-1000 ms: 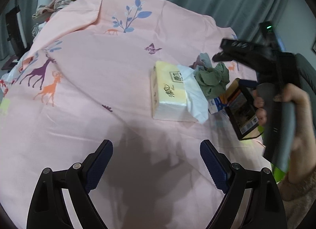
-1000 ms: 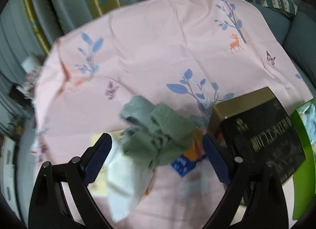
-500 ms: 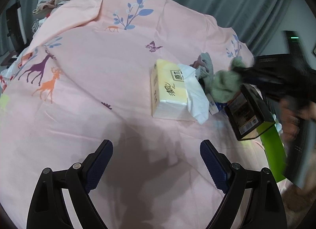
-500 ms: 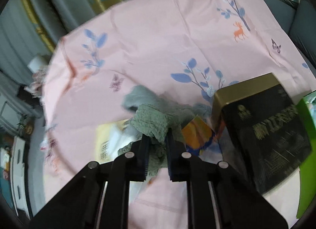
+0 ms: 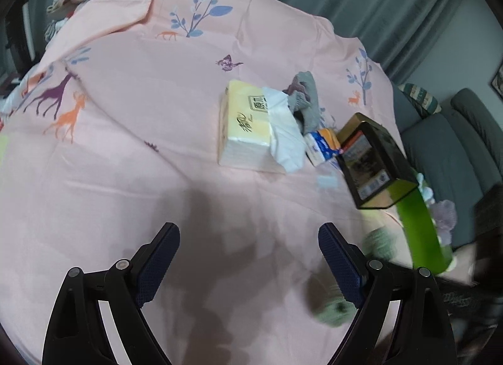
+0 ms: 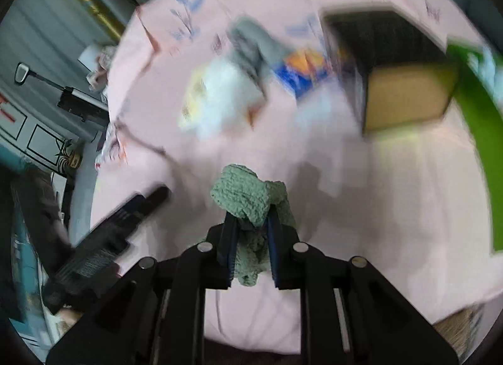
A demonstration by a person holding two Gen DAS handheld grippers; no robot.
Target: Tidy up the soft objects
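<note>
Two green cloths (image 6: 248, 198), perhaps

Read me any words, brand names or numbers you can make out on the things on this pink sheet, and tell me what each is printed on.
Nothing can be read for certain.
Yellow tissue pack: dark printed characters on top, too warped to read.
Black and gold box: label on its face, too small and blurred.
Blue and orange packet: print too small.
Right wrist view: all blurred by motion.
</note>
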